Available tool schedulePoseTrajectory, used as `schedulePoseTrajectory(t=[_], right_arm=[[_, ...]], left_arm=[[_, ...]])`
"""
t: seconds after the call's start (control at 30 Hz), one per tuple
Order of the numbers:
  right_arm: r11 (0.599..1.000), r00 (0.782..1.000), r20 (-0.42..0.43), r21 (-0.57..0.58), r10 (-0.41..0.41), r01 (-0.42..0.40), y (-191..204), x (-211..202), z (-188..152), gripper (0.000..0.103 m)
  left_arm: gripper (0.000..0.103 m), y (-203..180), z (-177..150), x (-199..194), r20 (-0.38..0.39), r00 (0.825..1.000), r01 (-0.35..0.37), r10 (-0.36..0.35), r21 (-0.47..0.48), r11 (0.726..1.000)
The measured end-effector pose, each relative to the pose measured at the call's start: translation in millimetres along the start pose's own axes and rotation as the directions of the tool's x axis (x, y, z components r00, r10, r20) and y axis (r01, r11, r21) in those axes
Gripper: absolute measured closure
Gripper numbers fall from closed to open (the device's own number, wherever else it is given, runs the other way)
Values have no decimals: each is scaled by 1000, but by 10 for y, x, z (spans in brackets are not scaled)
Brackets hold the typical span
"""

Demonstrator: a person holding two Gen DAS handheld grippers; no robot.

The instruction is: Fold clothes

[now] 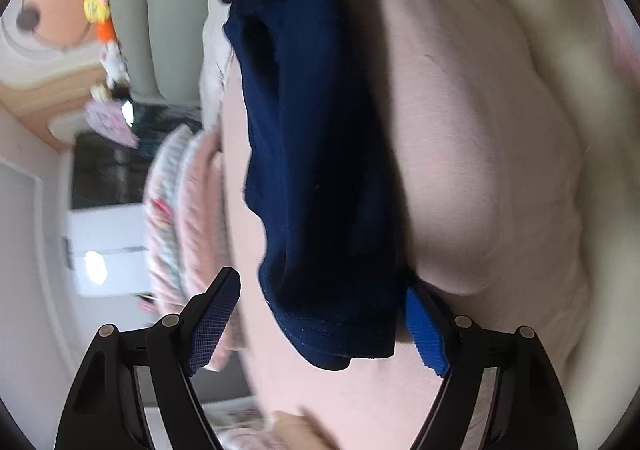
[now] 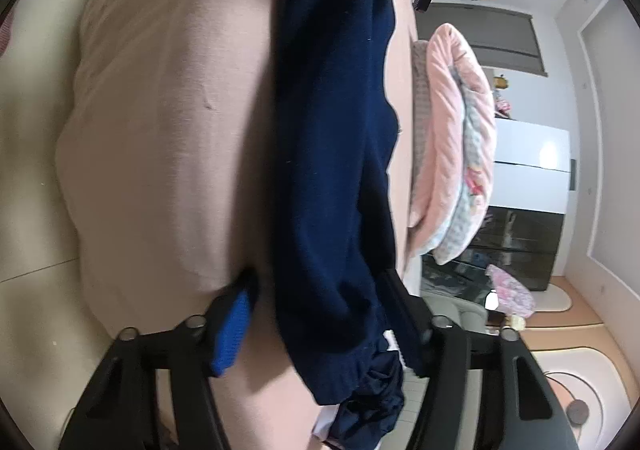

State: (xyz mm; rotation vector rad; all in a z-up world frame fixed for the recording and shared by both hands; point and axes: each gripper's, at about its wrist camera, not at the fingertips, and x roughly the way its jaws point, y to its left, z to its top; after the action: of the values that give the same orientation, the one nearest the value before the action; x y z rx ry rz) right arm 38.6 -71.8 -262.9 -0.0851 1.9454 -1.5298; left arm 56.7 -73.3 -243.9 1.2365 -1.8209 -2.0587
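A navy garment (image 1: 312, 138) lies in a long narrow strip on the pink bed sheet (image 1: 460, 154). Its stitched hem end sits between the fingers of my left gripper (image 1: 320, 282), which is open. The left pad (image 1: 216, 314) stands clear of the cloth, and the right pad (image 1: 426, 334) is at the cloth's edge. In the right wrist view the navy garment (image 2: 332, 154) ends in a gathered waistband with a bit of white. That end lies between the fingers of my right gripper (image 2: 320, 278). Its blue pad (image 2: 234, 330) is just clear of the cloth, so it is open.
A folded pink quilt (image 2: 452, 138) lies on the bed beyond the garment. A white and dark cabinet (image 2: 528, 190) stands against the wall. A cartoon floor mat (image 2: 576, 378) lies below the bed. The pink sheet (image 2: 160, 122) runs on towards a cream surface (image 2: 28, 170).
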Motion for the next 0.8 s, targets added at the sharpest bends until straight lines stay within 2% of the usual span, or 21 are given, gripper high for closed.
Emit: schedulePoseTrajectory(t=[0.03, 0.1, 0.23, 0.33, 0.43, 0.53, 0.63, 0.7, 0.77, 0.8], right_arm=[[1000, 1000, 0, 2, 20, -20, -2, 4, -2, 56], [999, 999, 2, 0, 51, -51, 12, 3, -8, 66], [998, 998, 5, -24, 55, -55, 111, -13, -10, 79], [998, 998, 10, -8, 59, -58, 107, -6, -19, 80], [995, 995, 12, 33, 96, -97, 47, -12, -28, 80], [981, 984, 24, 74, 177, -178, -84, 20, -55, 80], [950, 957, 53, 119, 284, -288, -243, 52, -104, 80], [919, 932, 76, 151, 355, -363, -353, 76, -136, 81], [867, 891, 106, 208, 441, -453, -502, 117, -170, 81], [830, 866, 125, 247, 485, -501, -593, 148, -191, 81]], left_arm=[[34, 52, -16, 13, 4, 999, 39, -39, -25, 999], [40, 81, -26, 7, 15, 996, 90, -89, -47, 995], [60, 9, -51, -40, 51, 994, 97, -96, -21, 995], [71, 54, -57, -34, 48, 989, 146, -143, -74, 987], [79, 167, -64, 2, 52, 970, 244, -239, -146, 959], [79, 361, -74, 95, 60, 931, 363, -360, -242, 900], [79, 448, -68, 113, 76, 881, 463, -467, -336, 820], [79, 609, -91, 192, 108, 835, 527, -539, -435, 730], [79, 785, -123, 267, 157, 791, 573, -591, -530, 625], [79, 837, -132, 277, 172, 788, 574, -591, -549, 607]])
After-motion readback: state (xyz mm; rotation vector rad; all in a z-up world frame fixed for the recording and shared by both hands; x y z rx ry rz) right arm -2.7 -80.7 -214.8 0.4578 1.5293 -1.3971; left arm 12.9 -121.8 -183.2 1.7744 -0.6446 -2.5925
